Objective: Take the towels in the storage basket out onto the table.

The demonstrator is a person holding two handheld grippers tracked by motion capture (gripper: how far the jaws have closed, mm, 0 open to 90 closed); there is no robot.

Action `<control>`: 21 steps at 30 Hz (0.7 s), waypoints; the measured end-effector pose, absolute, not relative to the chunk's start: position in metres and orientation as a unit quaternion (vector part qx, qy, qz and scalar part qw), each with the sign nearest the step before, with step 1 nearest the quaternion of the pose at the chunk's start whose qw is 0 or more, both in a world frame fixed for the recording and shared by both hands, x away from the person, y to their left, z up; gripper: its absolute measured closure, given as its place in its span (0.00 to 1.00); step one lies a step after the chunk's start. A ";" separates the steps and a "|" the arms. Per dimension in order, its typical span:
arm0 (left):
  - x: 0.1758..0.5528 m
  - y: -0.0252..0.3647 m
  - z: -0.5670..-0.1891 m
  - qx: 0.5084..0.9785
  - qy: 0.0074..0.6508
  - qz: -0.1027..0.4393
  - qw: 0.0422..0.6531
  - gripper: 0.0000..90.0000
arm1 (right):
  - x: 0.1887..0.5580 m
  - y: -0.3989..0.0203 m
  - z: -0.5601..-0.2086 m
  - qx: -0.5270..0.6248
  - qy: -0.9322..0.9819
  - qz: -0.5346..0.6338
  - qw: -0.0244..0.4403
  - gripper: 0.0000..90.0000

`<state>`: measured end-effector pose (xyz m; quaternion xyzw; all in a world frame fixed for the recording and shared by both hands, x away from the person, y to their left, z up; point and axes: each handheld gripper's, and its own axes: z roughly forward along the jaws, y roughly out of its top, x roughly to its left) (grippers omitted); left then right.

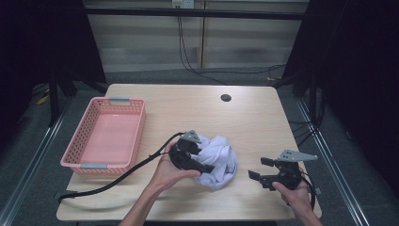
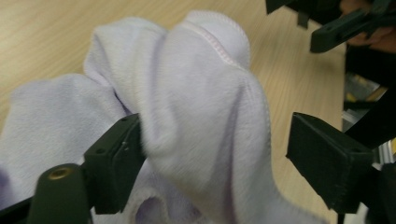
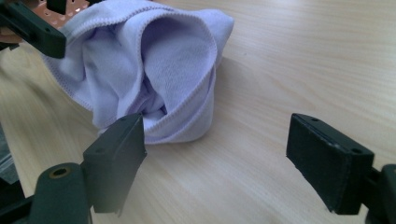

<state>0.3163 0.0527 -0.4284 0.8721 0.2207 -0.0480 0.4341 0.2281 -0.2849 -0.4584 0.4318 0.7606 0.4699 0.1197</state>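
The pink basket (image 1: 104, 136) is sitting at the left of the table (image 1: 263, 117), apart from the work. The left gripper (image 1: 207, 165) is lying over the crumpled lavender cloth (image 1: 217, 160) near the table's front middle. Its 2 jaws are standing wide apart: 1 fold is running between them, brushing 1 pad and clear of the other, so nothing is clamped. For a sound pick, centre the jaws on a thick fold and close fully before lifting. The right gripper (image 1: 258, 173) is waiting just beside the cloth, jaws apart and empty.
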 end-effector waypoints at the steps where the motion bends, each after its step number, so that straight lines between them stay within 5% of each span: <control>1: 0.316 0.057 -0.428 0.866 0.229 -0.049 0.441 0.23 | 0.229 -0.282 -0.456 0.431 0.760 0.471 0.121 0.21; 8: 0.301 0.101 -0.428 0.855 0.257 -0.019 0.451 0.35 | 0.237 -0.259 -0.447 0.402 0.778 0.468 0.118 0.21; 13: 0.275 0.120 -0.450 0.843 0.252 -0.039 0.474 0.67 | 0.251 -0.234 -0.429 0.382 0.767 0.502 0.118 0.23; 18: 0.281 0.114 -0.472 0.852 0.281 -0.032 0.441 0.53 | 0.274 -0.199 -0.421 0.351 0.782 0.503 0.105 0.24; 21: 0.294 0.111 -0.486 0.853 0.307 -0.028 0.422 0.53 | 0.287 -0.182 -0.416 0.334 0.792 0.501 0.104 0.24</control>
